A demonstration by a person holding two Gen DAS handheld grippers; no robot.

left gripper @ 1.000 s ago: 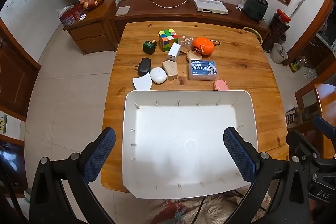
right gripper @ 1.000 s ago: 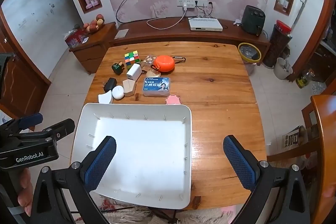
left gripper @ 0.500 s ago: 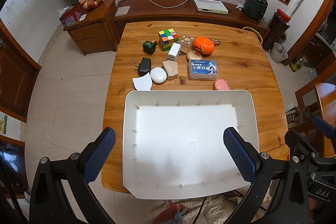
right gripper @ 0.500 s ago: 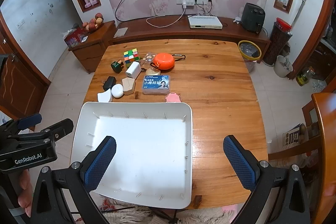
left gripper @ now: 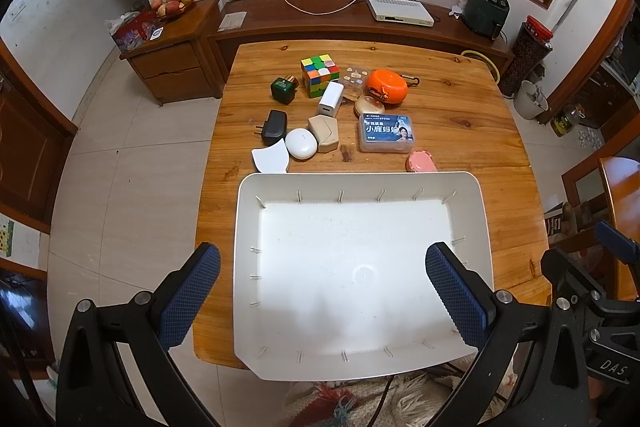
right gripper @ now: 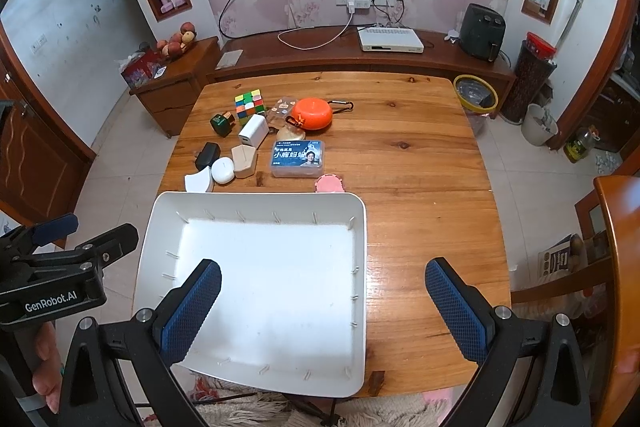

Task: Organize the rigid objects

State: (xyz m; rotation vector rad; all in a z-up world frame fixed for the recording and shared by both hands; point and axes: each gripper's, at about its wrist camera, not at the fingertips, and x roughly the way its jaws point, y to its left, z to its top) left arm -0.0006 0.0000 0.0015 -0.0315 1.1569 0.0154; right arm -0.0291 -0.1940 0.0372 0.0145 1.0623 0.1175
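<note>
Your left tongs [left gripper: 322, 285] hang spread wide above the near half of the white tray [left gripper: 248, 227], gripping nothing; the blue pads [left gripper: 191, 293] stand well apart, one over the tray's left rim area, the other over its right side. Your right tongs [right gripper: 322, 287] are just as widely spread and bare, with the left pad over the tray's floor and the right pad over bare wood of the worktop [right gripper: 420, 167].

The tray sits at the near edge of the worktop with nothing in it (only small clips along its walls).

Beyond its far rim lie the rigid objects, all on the wood. A pink round case [left gripper: 422, 162] is just beside the rim, and a white curved piece [left gripper: 271, 159] near the left corner. Behind these: a white oval case [left gripper: 301, 143], a beige box [left gripper: 324, 133], a black charger [left gripper: 274, 127] and a clear box with a blue label [left gripper: 386, 131]. Farther back are a white adapter [left gripper: 331, 99], a green bottle [left gripper: 284, 89], a colour cube [left gripper: 320, 75] and an orange pouch [left gripper: 387, 86].
</note>
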